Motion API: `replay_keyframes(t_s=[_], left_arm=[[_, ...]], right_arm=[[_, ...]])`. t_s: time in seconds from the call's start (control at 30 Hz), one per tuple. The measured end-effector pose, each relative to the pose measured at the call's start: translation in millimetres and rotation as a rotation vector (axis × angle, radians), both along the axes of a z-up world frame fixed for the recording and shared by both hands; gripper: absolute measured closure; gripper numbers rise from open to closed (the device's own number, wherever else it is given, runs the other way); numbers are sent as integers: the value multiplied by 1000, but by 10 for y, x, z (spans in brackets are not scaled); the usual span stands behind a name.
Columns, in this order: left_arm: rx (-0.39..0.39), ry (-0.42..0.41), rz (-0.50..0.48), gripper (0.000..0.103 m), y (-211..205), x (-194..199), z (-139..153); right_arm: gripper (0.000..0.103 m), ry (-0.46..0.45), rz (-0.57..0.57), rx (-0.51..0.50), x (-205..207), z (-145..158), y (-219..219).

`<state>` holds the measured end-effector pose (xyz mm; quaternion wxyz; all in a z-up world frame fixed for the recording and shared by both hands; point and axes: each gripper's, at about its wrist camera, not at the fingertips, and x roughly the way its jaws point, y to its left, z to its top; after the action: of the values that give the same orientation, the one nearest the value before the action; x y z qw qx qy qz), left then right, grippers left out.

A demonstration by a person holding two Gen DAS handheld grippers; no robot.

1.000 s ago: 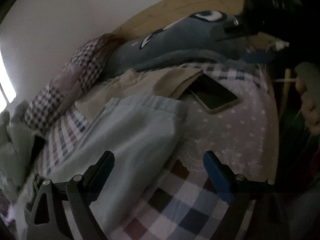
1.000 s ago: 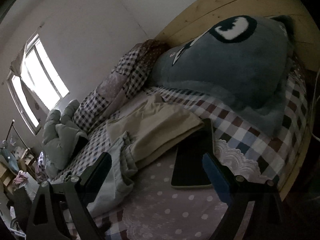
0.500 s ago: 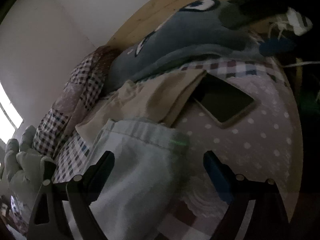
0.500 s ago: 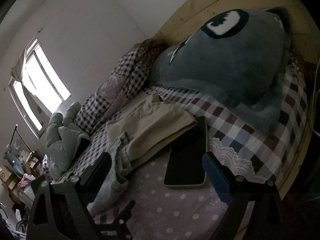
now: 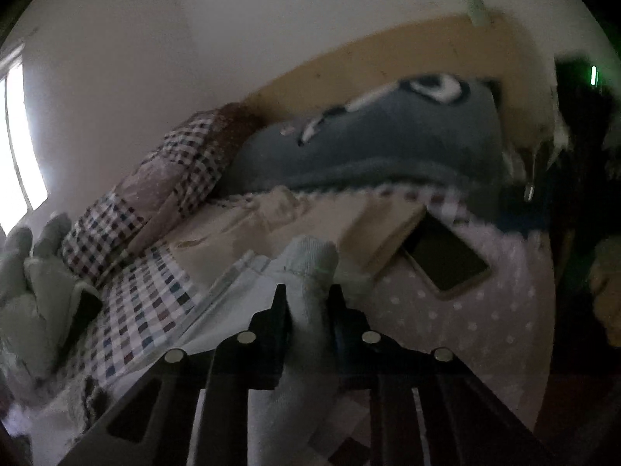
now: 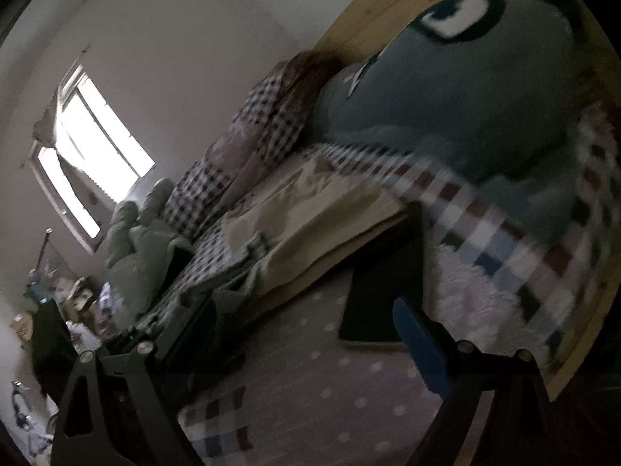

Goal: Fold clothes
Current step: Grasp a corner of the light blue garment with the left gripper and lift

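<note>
Left gripper point(image 5: 306, 299) fingers have just closed, pinching pale blue garment point(image 5: 310, 268) (probably its waistband); right gripper point(image 6: 306, 334) wide.

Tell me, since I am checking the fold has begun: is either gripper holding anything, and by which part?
The left gripper has just closed on the light blue garment, pinching a bunched fold near its waistband. The right gripper holds nothing.

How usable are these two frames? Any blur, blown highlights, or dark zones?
Left wrist view: dim and motion-smeared across the bedding; the window at the left edge is blown out; the pale blue garment is the best-lit cloth. Right wrist view: checked sheet streaked by blur, window clipped white, lower corners near black; fisheye bends the headboard.
</note>
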<state>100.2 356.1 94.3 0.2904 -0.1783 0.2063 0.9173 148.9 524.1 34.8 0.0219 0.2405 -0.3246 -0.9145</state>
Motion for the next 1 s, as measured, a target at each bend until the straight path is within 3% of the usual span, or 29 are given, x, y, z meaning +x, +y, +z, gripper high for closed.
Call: replay_keyframes(t_s=[0.17, 0.33, 0.57, 0.73, 0.93, 1.0], left_arm=[[11, -8, 1, 85, -55, -27, 18], [-35, 13, 3, 82, 212, -62, -76], [-185, 140, -41, 47, 573, 101, -378], [-295, 212, -82, 34, 729, 218, -555], [-435, 242, -62, 34, 898, 145, -736], [-456, 228, -49, 46, 922, 97, -767]], right_arm=[[8, -25, 126, -78, -248, 13, -77], [8, -17, 149, -230, -370, -106, 3], [8, -27, 151, -236, -369, -190, -36], [8, -40, 169, -248, -375, -267, -31], [8, -29, 145, -281, -349, -310, 67], [8, -27, 141, -295, -333, -321, 95]])
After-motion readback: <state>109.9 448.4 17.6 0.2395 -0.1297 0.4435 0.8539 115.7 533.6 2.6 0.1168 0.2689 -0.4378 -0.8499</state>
